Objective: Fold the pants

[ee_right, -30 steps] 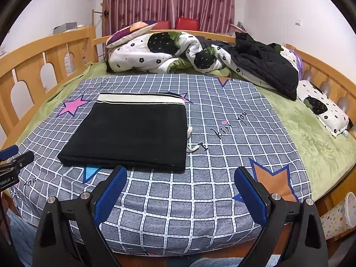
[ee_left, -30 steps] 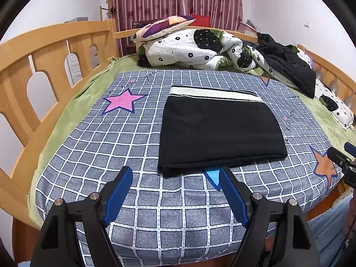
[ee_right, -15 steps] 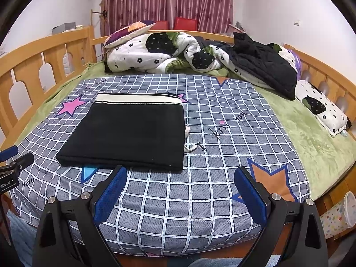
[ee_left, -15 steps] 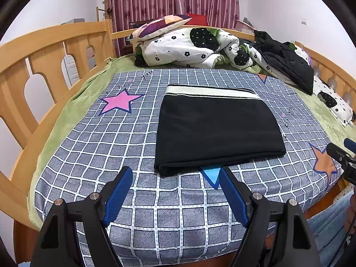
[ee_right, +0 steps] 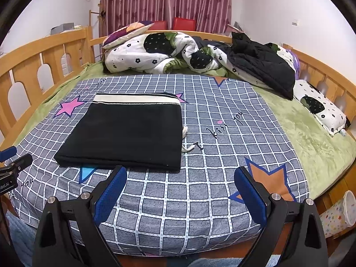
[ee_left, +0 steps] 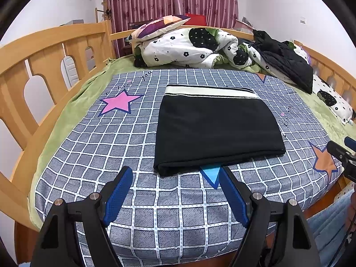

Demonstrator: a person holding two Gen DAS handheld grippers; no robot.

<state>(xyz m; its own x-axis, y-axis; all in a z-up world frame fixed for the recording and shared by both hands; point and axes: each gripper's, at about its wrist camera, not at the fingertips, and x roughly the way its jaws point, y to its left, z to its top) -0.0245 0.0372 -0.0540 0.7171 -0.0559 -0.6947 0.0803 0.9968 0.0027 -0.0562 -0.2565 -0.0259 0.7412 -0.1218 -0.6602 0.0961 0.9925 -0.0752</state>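
1. Surface: a grey checked bedspread (ee_left: 106,155) with star prints, laid over a green blanket (ee_right: 311,138) on a bed with wooden rails (ee_left: 44,51).
2. Room: maroon curtain (ee_right: 169,2) behind the headboard, white walls on both sides.
3. Task item: black pants (ee_left: 215,129), folded into a flat rectangle with the cream waistband at the far edge, lying mid-bedspread.
4. Bedding: a floral duvet (ee_right: 155,55), a patterned pillow (ee_left: 160,25) and a black jacket (ee_right: 262,66) heaped at the head end, well apart from the pants.
5. Left gripper (ee_left: 175,191): jaws spread wide, holding nothing, hovering near the folded front edge.
6. Right gripper (ee_right: 180,189): jaws spread wide, empty, over the bedspread beside the pants' near right corner.
7. Open room: bare checked cloth lies on all sides of the pants.
8. Right view only: a cream drawstring (ee_right: 185,141) poking out at the pants' right edge, and a star-printed bin (ee_right: 342,213) beside the bed.
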